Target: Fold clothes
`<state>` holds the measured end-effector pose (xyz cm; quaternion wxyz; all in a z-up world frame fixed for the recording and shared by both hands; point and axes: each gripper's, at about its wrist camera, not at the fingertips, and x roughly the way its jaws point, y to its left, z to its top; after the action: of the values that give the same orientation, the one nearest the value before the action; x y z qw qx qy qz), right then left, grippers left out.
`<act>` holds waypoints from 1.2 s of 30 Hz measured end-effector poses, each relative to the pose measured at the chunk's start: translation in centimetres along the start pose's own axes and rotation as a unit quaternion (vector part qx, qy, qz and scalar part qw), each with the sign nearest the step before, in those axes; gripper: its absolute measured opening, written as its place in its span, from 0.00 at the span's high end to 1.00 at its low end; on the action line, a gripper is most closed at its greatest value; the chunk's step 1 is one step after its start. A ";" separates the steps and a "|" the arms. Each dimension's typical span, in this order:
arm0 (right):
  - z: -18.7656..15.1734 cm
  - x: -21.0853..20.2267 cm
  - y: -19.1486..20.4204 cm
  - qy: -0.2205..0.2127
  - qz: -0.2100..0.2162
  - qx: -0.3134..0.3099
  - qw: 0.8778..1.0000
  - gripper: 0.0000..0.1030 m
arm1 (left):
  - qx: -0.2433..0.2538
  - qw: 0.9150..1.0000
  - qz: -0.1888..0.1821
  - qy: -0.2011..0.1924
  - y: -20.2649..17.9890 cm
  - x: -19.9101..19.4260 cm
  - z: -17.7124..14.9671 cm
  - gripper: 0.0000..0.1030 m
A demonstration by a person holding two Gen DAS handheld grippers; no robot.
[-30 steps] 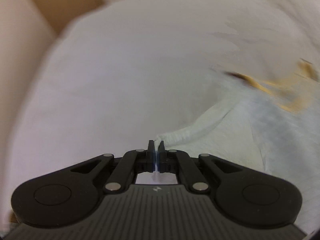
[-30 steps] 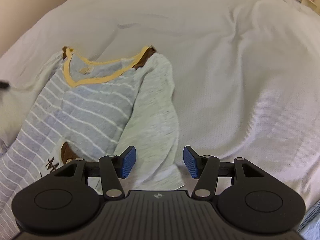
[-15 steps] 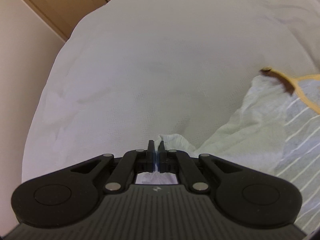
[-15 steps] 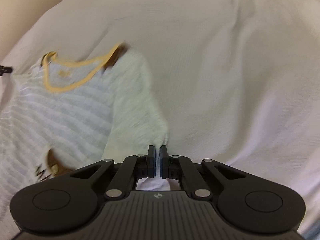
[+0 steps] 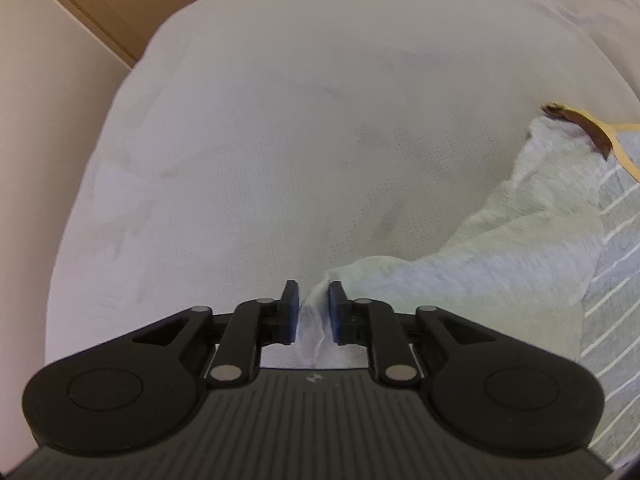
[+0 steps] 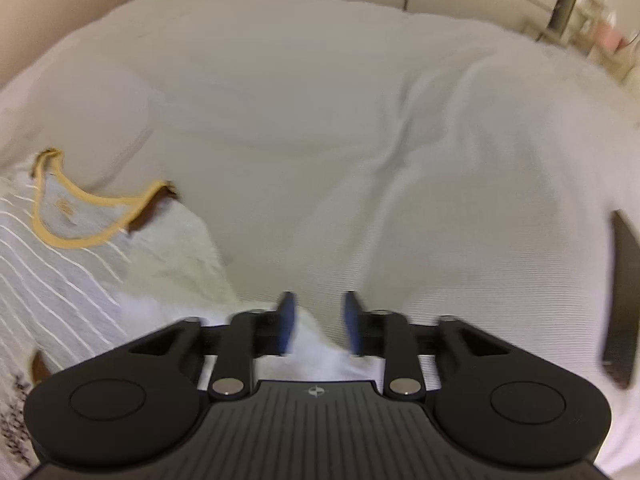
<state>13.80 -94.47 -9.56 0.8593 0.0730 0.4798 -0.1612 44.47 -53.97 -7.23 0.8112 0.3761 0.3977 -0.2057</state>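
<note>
White bedspread (image 5: 280, 140), one striped shirt (image 6: 60, 280), two grippers, jaws apart.

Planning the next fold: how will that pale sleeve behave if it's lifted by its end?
Probably floppy: the sleeve already lies creased and bunched between the open left tongs. It looks like thin knit, so likely light. It may drag the striped shirt across the bedcover.

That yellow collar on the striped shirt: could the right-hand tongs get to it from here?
Probably yes. The yellow collar lies uncovered on the bed, ahead and left of the open right tongs, with only flat shirt between.
</note>
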 end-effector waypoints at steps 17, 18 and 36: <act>6.2 7.5 7.1 0.004 0.139 -0.091 0.986 0.57 | 0.096 0.966 -0.224 -0.089 -7.7 2.3 6.8 0.62; 6.2 7.8 7.4 0.008 0.139 -0.100 0.985 0.57 | 0.100 0.963 -0.236 -0.080 -8.2 3.3 7.2 0.62; 7.1 4.5 5.0 -0.049 0.062 -0.054 0.995 0.90 | 0.033 0.979 -0.162 -0.118 -7.3 2.0 7.8 0.88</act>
<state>23.46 -92.75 -9.78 0.8928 0.0481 0.4397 -0.0851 44.90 -64.69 -8.94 0.7957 0.3064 0.3475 -0.3901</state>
